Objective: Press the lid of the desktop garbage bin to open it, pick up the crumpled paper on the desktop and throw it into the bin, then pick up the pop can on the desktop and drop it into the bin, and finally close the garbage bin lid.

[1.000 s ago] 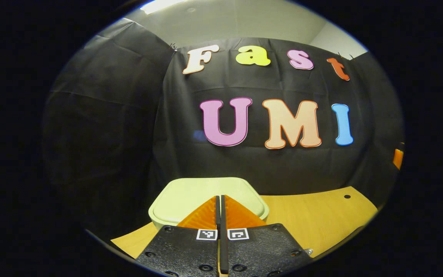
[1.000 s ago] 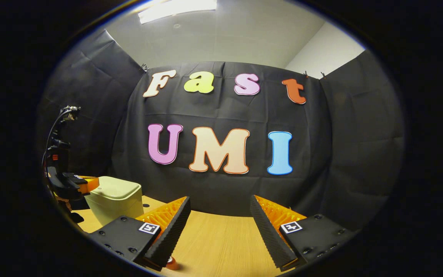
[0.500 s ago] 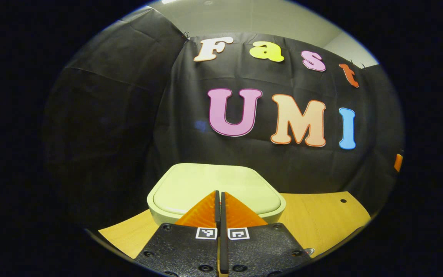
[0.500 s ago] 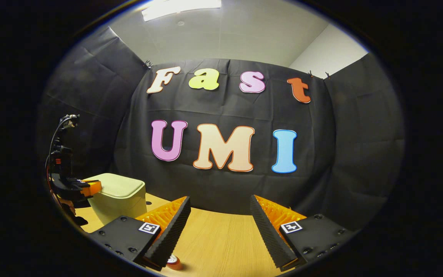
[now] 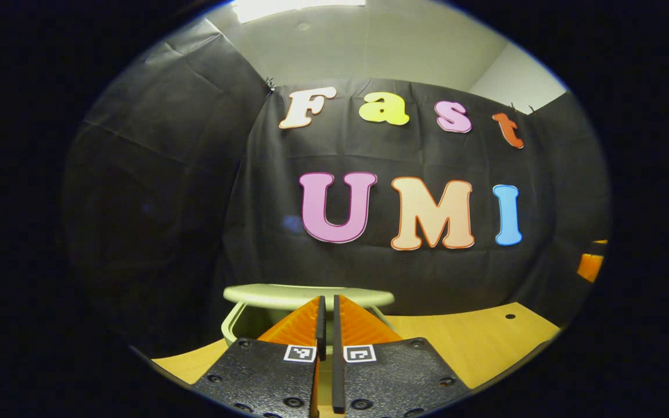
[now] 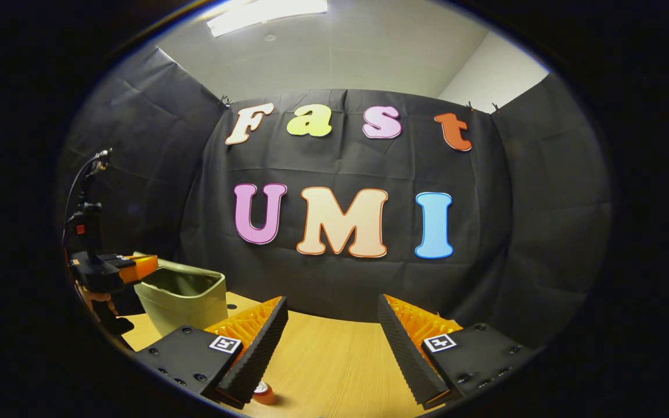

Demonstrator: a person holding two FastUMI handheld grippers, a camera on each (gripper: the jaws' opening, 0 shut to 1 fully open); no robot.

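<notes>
Bin (image 5: 238,325) sat at six o'clock ahead of my left gripper (image 5: 327,302), a pale green tub on the wood table (image 5: 485,342). Its lid (image 5: 305,295) stood lifted, seen nearly edge-on as a thin pale slab above the rim, with a dark gap under it at the left. My left fingers (image 5: 358,322) were pressed almost together with only a thin slit between, holding nothing, their tips level with the lid's near edge; I could not tell whether they touched it.

From the right gripper view, the bin (image 6: 186,302) lay at nine o'clock, its mouth uncovered and the inside dark; what lay in it I could not make out. My left gripper (image 6: 137,266) hung at the bin's left rim at about the height of the top.

My right gripper (image 6: 331,316) hovered over the table (image 6: 323,360) with jaws spread wide and nothing between them. A small red and white round thing (image 6: 263,392), likely the can, peeked out at seven o'clock under my left-hand finger (image 6: 256,342).
</notes>
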